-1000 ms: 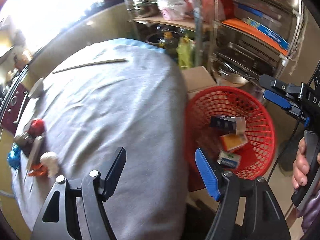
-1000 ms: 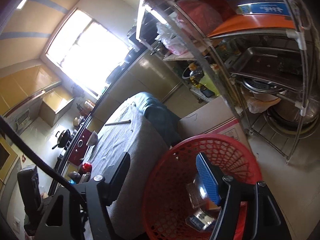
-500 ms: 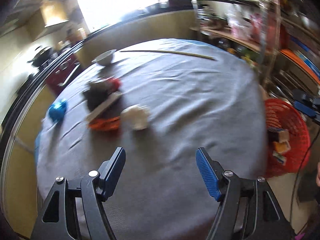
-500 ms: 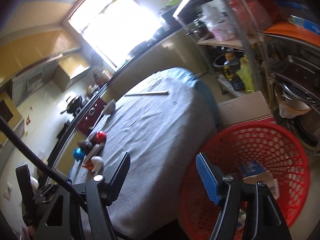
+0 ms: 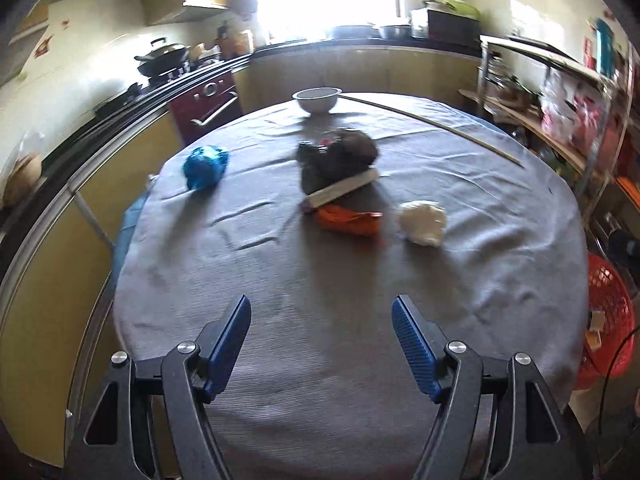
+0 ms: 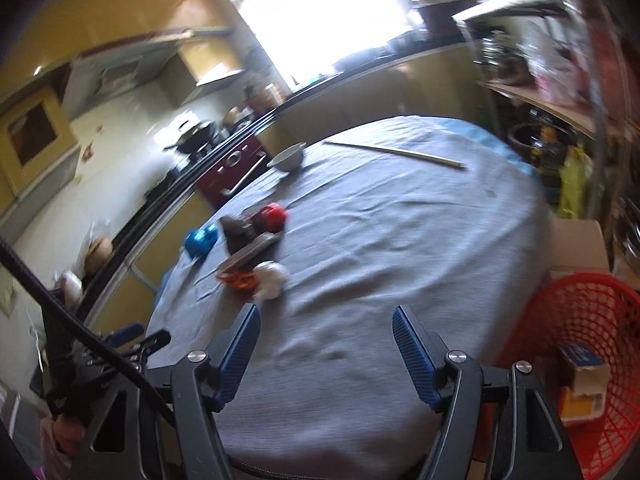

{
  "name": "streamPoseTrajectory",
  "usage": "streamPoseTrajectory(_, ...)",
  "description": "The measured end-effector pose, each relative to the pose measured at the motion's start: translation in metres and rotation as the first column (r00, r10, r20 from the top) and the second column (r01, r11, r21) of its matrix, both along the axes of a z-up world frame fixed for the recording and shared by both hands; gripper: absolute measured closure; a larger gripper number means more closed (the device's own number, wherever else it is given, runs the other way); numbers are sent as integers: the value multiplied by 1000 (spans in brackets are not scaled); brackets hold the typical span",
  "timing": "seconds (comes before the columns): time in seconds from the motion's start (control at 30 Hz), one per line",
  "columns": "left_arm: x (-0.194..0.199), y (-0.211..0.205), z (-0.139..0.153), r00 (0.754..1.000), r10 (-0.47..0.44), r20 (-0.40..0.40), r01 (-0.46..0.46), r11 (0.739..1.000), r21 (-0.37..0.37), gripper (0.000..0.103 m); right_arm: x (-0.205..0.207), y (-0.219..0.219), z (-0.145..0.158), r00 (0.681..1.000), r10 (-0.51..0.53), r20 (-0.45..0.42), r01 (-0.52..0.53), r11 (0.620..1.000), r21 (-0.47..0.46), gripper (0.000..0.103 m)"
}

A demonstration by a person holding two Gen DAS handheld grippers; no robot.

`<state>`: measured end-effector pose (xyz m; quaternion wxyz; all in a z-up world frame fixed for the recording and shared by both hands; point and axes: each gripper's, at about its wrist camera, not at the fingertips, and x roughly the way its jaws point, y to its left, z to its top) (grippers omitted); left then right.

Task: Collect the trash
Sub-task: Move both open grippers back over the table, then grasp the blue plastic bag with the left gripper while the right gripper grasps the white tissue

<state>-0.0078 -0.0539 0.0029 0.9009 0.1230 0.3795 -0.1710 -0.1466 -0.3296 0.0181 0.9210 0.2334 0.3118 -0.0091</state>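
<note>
left gripper (image 5: 322,344): jaws wide apart, empty, over near table edge | right gripper (image 6: 326,348): jaws wide apart, empty | trash mid-table: white wad (image 5: 423,222), orange wrapper (image 5: 347,219) just left of it, dark pile (image 5: 338,158) behind, blue wad (image 5: 205,166) far left | red basket (image 6: 592,320) beside table at right, boxes (image 6: 582,376) inside | bowl (image 5: 317,100) at far edge

Round table (image 5: 360,280) under grey cloth. On it, left wrist view: white bowl (image 5: 317,99) at far edge, 12 o'clock; long thin stick (image 5: 432,124) toward 1 o'clock; blue crumpled wad (image 5: 205,166) at 10 o'clock. Near centre: dark lump (image 5: 340,156), pale flat strip (image 5: 342,192) leaning on it, orange wrapper (image 5: 348,220) just beside, white wad (image 5: 423,222) at its 3 o'clock.
</note>
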Motion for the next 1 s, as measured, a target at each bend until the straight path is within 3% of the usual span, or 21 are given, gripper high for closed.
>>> streamPoseTrajectory(0.23, 13, 34, -7, 998, 61, -9, -62, 998, -19, 29, 23, 48, 1, 994, 97, -58, -101, 992, -70, 31)
streamPoseTrajectory(0.47, 24, 70, -13, 993, 116, -34, -116, 993, -26, 29, 42, 65, 7, 997, 55, -59, -61, 992, -114, 31)
streamPoseTrajectory(0.67, 31, 98, -10, 986, 158, -43, -160, 987, -32, 29, 65, 78, 6, 995, 46, -92, -55, 994, -98, 31)
streamPoseTrajectory(1.0, 36, 126, -2, 979, 201, -38, -202, 979, -10, 29, 95, 100, 3, 985, 102, -138, -118, 986, -115, 31)
